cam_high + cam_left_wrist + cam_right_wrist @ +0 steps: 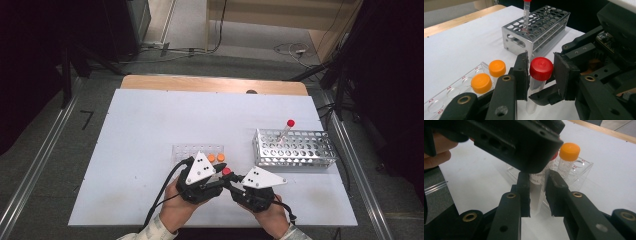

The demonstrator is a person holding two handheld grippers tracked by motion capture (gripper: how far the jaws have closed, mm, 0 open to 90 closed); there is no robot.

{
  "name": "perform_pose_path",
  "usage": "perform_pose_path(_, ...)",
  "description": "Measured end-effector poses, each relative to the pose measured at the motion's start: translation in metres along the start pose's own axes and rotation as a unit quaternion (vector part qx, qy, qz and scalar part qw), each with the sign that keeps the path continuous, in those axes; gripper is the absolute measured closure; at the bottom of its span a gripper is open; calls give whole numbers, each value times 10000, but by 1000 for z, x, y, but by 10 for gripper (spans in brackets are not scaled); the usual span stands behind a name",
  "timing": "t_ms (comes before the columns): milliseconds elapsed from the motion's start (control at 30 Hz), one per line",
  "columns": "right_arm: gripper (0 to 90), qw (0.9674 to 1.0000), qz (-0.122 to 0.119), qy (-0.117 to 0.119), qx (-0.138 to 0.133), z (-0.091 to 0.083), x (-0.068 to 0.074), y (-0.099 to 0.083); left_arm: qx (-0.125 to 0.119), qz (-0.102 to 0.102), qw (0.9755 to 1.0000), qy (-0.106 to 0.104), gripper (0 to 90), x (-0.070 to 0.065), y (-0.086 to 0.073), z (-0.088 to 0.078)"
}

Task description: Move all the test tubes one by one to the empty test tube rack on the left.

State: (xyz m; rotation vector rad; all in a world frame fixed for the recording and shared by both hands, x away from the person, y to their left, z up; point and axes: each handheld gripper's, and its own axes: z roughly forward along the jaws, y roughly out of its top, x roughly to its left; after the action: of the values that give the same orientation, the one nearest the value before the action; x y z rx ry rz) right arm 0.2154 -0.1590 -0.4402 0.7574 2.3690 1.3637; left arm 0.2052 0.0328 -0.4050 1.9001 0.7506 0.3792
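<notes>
Seen from above, the left gripper [216, 172] and the right gripper [231, 181] meet near the table's front edge, both closing in on a red-capped tube [226, 171] held upright just in front of a clear plastic rack [186, 150]. In the left gripper view, the left jaws stand a little apart on either side of the red cap [541, 68]; one pad looks close against the tube's neck, the other shows a gap, so whether they pinch it cannot be told. In the right gripper view, the right jaws are pressed against the tube's clear body [537, 192] from both sides, gripping it low down, while the left gripper's black housing [516, 142] hides the cap and most of the upper tube. Printing on the tube is cut off and unreadable.

Two orange-capped tubes [216, 158] stand in the clear plastic rack, whose well labels are too small to read with certainty. Farther right on the white table [140, 125], a metal rack [294, 148] holds another red-capped tube [287, 129], tilted; its cap is cropped at the top of the left gripper view. Hands [176, 210] and sleeves are cut off at the bottom edge.
</notes>
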Motion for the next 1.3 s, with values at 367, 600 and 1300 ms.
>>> perform_pose_path(367, 542, 9999, 21, 109, -16, -2, -1, 1, 5, -42, 10000, 59, 702, 4, 1, -6)
perform_pose_path(600, 361, 9999, 116, 77, 5, -13, -14, -1, -38, -296, 9995, 130, 702, 21, 4, -33)
perform_pose_path(1300, 273, 9979, 519, -397, 40, -30, -44, -12, -308, -414, 9957, 774, 701, 55, 18, -83)
